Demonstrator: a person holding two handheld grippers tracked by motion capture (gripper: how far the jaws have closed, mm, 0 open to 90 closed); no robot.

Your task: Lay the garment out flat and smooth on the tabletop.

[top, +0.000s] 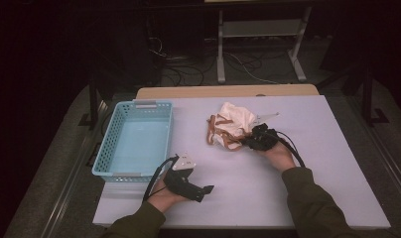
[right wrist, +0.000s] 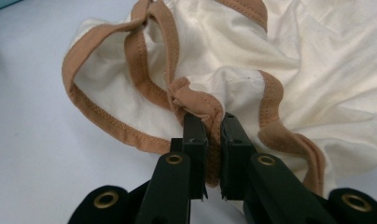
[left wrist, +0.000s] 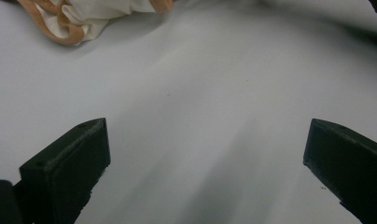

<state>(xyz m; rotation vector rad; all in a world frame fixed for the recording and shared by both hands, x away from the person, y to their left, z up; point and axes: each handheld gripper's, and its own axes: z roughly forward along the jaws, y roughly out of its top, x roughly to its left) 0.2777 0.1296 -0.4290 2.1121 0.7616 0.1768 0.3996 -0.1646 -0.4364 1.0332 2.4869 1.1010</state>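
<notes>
Right of basket (top: pixel 134 139), on table (top: pixel 337 163): crumpled cream garment (top: pixel 233 126), tan-trimmed. Right gripper (right wrist: pixel 210 123) pinches trim fold, jaws nearly together on it. Left gripper (top: pixel 188 183) near basket's front corner, jaws wide, holding nothing. Step judged: grasp made. Next likely: lift garment clear, carry over basket rim, let go.

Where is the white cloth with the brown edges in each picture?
High view: the cloth lies crumpled on the table, right of the blue basket, at the right gripper.
Left gripper view: a corner of it peeks in at the top left.
Right gripper view: it spreads across the top, its brown edge pinched by the jaws.
Shared landmark: the brown edge.
</notes>
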